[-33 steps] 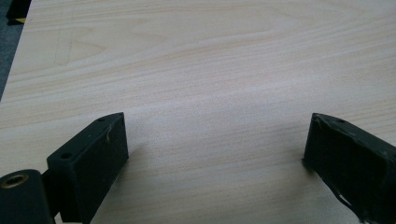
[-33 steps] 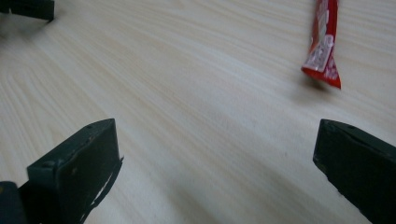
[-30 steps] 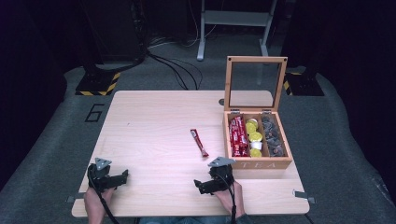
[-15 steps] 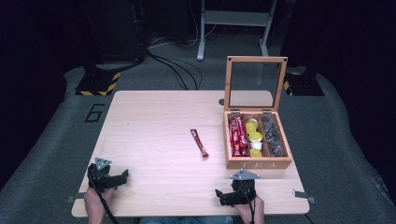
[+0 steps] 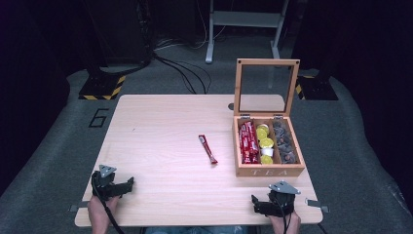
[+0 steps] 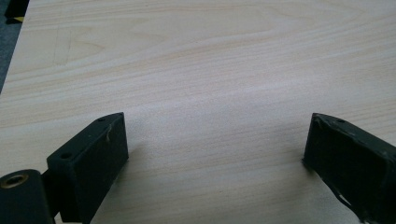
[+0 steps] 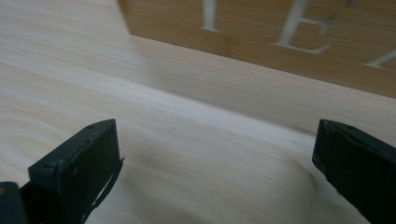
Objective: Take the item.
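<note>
Pale wood grain runs across the desk (image 5: 160, 126), which carries everything I work with, so I take the tea box (image 5: 268, 168) as my landmark. It stands with its glass-paned lid (image 5: 266, 85) tipped up and back, which leaves the compartments free to reach from above. The one farthest from the far edge of the desk's right side, that is the left compartment of the box, holds red stick packets (image 5: 248, 141) laid lengthwise; the middle one holds yellow-topped cups (image 5: 265, 144); the right one holds dark pieces (image 5: 285, 144) I cannot name.

One red stick packet (image 5: 208, 149) lies alone, flat and slanted, just left of the tea box, apart from it. I judge it belongs with its fellows in the left compartment.

My right hand-held gripper (image 5: 260, 206) rests just in front of the tea box's lettered front wall (image 7: 299, 42), jaws spread wide over bare wood, nothing between them. My left hand-held gripper (image 5: 124, 184) sits well to the left of the box, near the desk's front edge, jaws likewise spread and empty, parked low where it blocks nothing.
</note>
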`<state>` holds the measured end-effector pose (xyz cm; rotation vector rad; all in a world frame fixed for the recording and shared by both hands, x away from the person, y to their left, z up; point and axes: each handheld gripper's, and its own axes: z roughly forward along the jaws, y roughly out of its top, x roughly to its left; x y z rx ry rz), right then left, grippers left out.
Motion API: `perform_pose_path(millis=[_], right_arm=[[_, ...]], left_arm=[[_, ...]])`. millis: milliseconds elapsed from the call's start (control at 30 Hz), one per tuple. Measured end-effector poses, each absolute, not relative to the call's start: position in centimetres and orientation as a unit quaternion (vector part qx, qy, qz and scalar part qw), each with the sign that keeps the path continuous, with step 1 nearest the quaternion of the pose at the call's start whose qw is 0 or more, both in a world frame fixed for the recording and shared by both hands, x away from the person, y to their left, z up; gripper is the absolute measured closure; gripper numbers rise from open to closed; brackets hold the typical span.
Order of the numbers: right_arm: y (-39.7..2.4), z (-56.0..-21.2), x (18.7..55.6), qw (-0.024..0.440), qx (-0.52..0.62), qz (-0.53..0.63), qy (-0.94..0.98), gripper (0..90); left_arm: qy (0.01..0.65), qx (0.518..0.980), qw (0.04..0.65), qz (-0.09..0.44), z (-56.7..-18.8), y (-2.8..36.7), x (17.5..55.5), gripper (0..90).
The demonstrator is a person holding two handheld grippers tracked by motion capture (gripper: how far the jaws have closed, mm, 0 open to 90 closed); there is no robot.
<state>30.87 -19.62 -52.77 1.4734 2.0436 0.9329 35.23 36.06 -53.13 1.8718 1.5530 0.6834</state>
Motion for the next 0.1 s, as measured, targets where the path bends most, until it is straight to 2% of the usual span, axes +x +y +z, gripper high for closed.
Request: perform_pose_path(millis=[100], right_arm=[[-20.44,-52.97,31.06,0.236,0.54,0.331,0.737,0.7]], left_arm=[[0.586,0.706,0.303,0.259,-53.13,36.04,35.22,6.1]])
